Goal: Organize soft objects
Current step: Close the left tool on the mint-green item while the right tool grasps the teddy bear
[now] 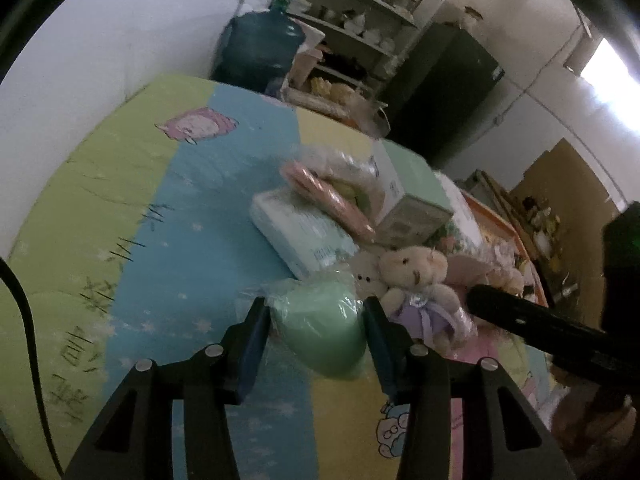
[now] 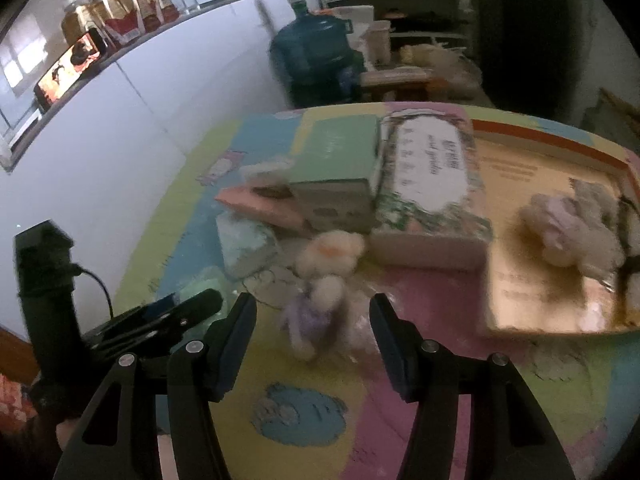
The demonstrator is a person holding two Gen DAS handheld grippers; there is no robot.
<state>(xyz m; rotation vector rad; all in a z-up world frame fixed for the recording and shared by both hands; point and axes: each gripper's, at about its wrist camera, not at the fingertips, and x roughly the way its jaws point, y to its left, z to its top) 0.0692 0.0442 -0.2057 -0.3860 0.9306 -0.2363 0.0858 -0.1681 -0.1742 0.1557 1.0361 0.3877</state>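
My left gripper is shut on a green soft pad in clear plastic wrap, held just above the colourful mat. A cream teddy bear in a purple dress sits right of it, with a small white bear behind. My right gripper is open, its jaws on either side of the same bear, which is blurred. Its finger shows in the left wrist view. A pale plush toy lies in the orange-rimmed box.
On the mat lie a white tissue pack, a wrapped pink ring toy, a green box and a floral box. A water jug and shelves stand behind. The left gripper shows in the right wrist view.
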